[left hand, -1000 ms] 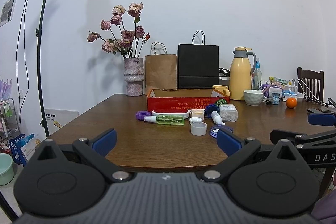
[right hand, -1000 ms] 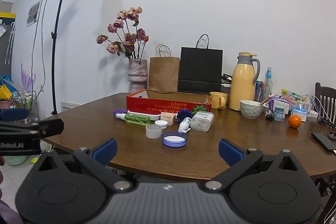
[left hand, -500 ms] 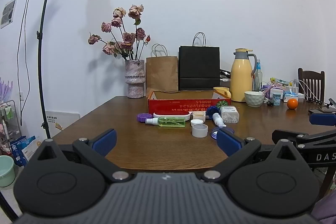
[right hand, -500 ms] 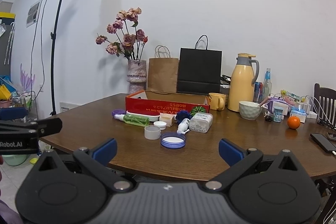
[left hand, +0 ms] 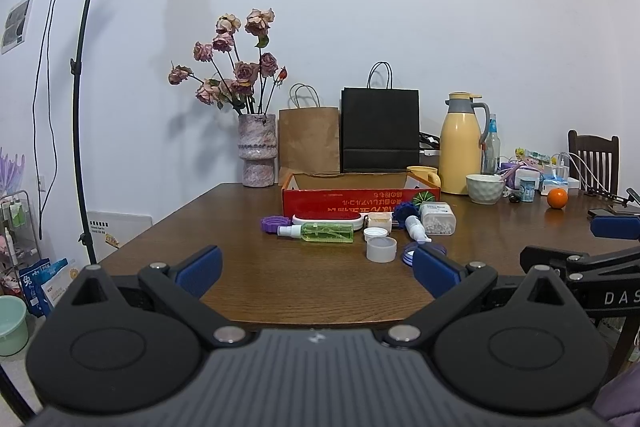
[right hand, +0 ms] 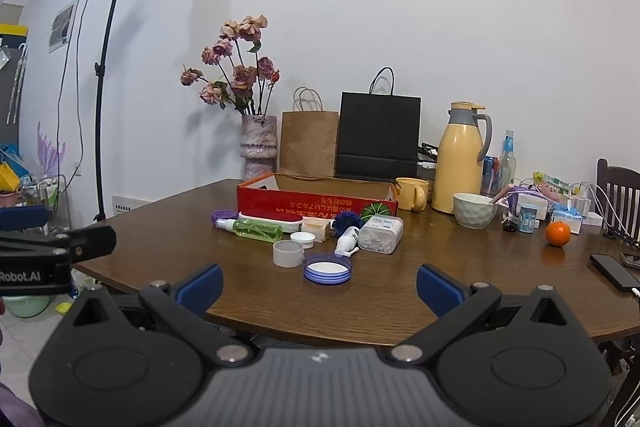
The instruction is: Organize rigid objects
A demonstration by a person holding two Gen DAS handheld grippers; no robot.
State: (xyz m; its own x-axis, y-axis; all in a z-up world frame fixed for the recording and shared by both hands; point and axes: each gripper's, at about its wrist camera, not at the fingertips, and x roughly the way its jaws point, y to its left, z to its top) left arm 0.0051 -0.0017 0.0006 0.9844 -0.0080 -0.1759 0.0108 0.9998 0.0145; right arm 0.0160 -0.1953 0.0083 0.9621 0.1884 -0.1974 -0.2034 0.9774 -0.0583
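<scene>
The small objects lie in a cluster in the middle of the table (right hand: 460, 291), well apart from both grippers. The left gripper (left hand: 316, 269) and the right gripper (right hand: 320, 285) are spread wide and hold nothing, near the front table edge. Closest lie a blue lid (right hand: 327, 268) and a grey cup (right hand: 288, 253), then a green bottle (right hand: 256, 229) and a clear box (right hand: 380, 234). Behind them stands a red box (right hand: 316, 205).

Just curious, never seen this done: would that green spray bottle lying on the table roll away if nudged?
Probably. The green spray bottle lies on its side and looks round, so a sideways nudge may roll it. It seems clear plastic, likely light and smooth, perhaps slippery. The white tray close behind might stop it.
</scene>
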